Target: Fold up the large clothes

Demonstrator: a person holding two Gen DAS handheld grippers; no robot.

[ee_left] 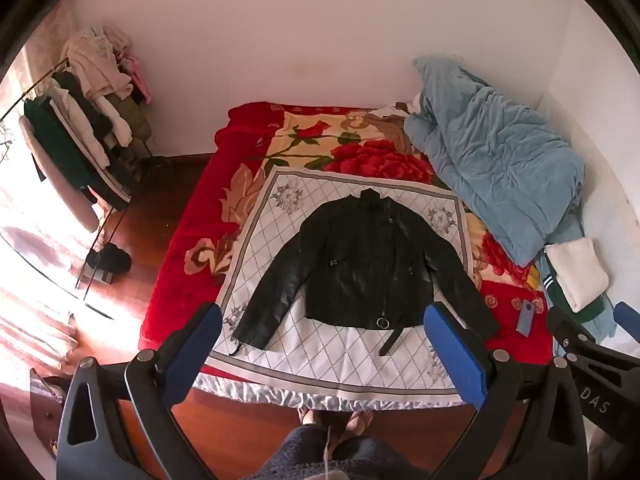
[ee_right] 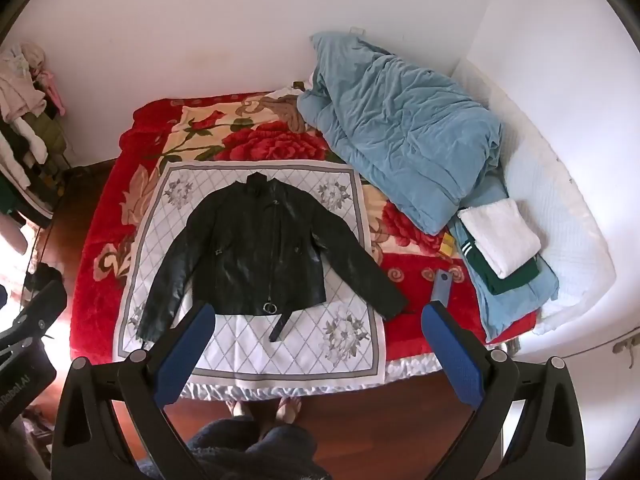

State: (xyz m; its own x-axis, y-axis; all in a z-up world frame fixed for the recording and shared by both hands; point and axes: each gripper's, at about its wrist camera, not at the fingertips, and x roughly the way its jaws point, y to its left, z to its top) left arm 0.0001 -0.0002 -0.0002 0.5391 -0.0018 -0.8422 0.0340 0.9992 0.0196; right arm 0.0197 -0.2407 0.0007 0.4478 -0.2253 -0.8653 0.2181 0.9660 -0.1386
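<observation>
Black jacket point(ee_left: 360, 264) lies flat and unfolded, sleeves spread, on a patterned cloth point(ee_left: 344, 360) on the bed point(ee_left: 180, 264); both grippers' jaws hover released, folding not begun.

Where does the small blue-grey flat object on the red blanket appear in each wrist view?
Left wrist view: the blue-grey object lies lower right, just right of the black jacket sleeve cuff.
Right wrist view: it lies right of centre, above the right gripper fingertip.
Shared landmark: the folded white towel, up and to its right in both.
</observation>
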